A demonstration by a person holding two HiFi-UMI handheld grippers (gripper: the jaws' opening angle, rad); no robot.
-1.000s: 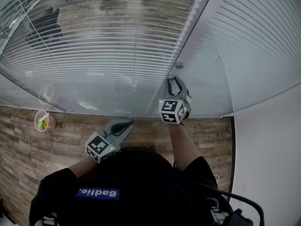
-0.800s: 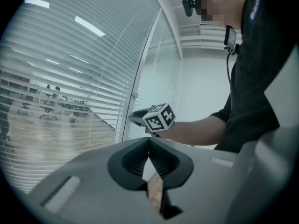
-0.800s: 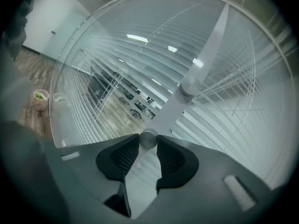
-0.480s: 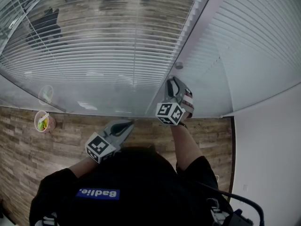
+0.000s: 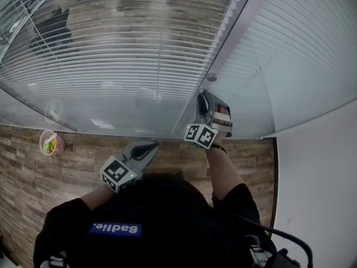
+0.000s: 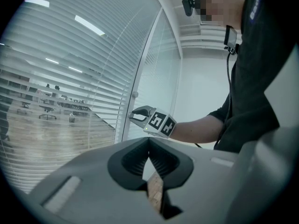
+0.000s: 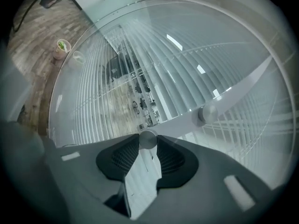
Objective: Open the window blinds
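My right gripper (image 7: pixel 148 143) jaws grasp the small round silver knob (image 7: pixel 148 138); likely stiff, slick, so pinch its rim. Left gripper (image 6: pixel 149 143) clenched, empty.

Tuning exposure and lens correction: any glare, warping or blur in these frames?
Head view: bright reflections on the glass, blinds bowed by fisheye. Left gripper view: light streaks on the glass, dark vignette corners. Right gripper view: heavy warp, knob in the right claw sharp.

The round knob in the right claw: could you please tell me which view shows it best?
The right gripper view: the knob is close up, pinched between the right claw's tips. The head view shows the claw covering it; the left gripper view shows the claw far off, the knob indistinct.
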